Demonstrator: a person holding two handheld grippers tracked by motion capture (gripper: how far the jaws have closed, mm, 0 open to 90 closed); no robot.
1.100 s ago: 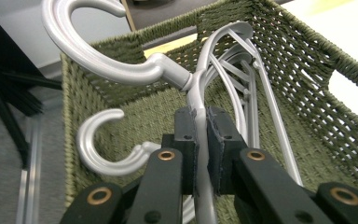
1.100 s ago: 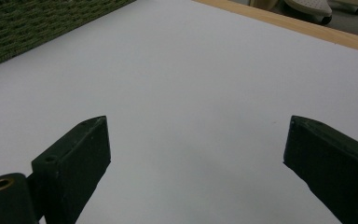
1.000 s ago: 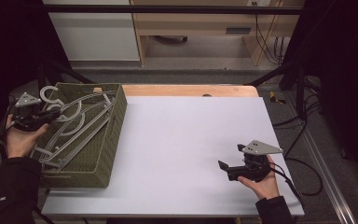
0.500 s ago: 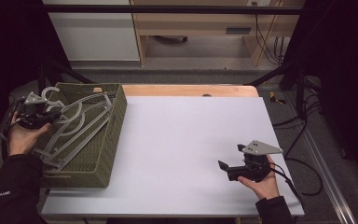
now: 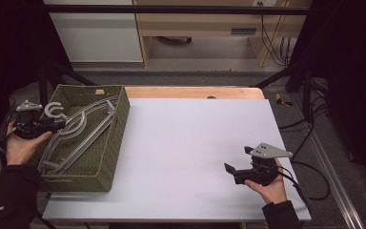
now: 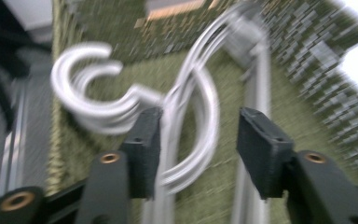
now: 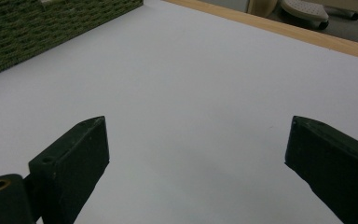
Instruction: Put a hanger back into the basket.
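The clothes hangers [image 5: 78,131], pale grey plastic, lie inside the green woven basket [image 5: 109,157] at the left end of the table [image 5: 190,143]. There are several, stacked on one another and running lengthwise down the basket floor; their exact number cannot be told. Their hooks [image 5: 55,110] rise over the basket's far left rim, near its corner. In the left gripper view the hooks [image 6: 86,91] curl above and to the left of the jaws, and the curved necks and straight bars of the hangers [image 6: 200,116] pass down across the basket's green weave [image 6: 303,65].

The left gripper [image 5: 59,125] sits at the basket's left rim, held by the person's left hand [image 5: 21,145], pointing in over the hangers. Its jaws have just been opening and now stand partly apart. A curved hanger neck lies between them, close against the left-hand pad; the picture is blurred, and the pads do not appear to press on it. The hangers rest in the basket rather than hanging from the gripper.

The basket itself stands on the white table sheet, its long side parallel to the sheet's left edge, its near end toward the person.

The right gripper [image 5: 238,164] is well apart from the basket, near the right front of the table, in the person's right hand [image 5: 269,186]. Its jaws stand wide with nothing between them, over bare white sheet [image 7: 205,107].
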